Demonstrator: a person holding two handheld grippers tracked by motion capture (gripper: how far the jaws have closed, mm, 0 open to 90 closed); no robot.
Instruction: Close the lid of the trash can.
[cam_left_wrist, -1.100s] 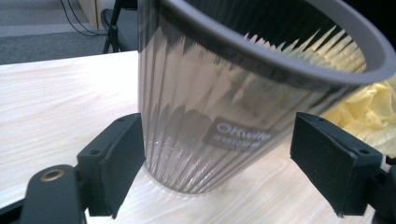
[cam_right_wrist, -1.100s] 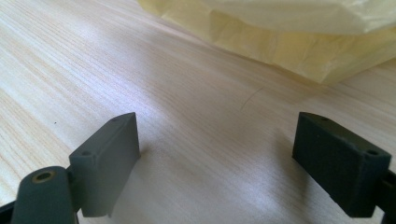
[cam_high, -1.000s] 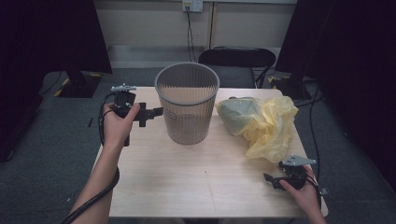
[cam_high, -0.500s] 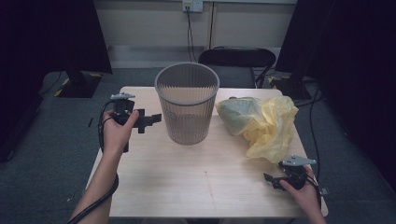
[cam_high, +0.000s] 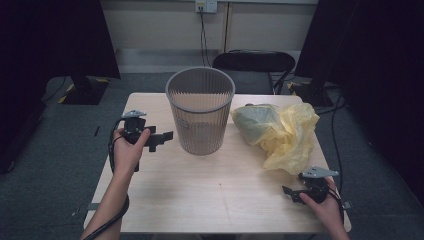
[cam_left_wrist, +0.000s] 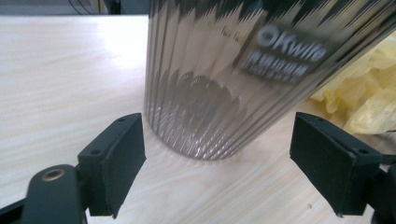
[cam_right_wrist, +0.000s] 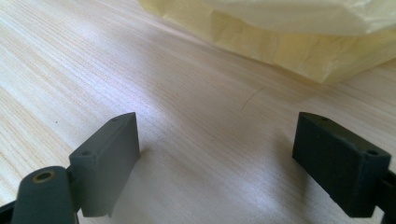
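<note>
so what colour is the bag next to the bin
Pale yellow plastic bag, clearest in the high view.

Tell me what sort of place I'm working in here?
Probably a lab or recording room rather than a home: a bare wooden table on grey carpet, black curtains at both sides, and a wall socket with cables. A ribbed bin and yellow plastic bag lie on the table.

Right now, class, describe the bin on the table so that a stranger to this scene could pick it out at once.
Start at the pale wooden table. Near its far edge, about midway across, stands the wastebasket, upright and open at the top. It is grey, round and ribbed, taller than all around it, unlike the soft crumpled yellow bag lying to its right; the open left gripper points at its side.
</note>
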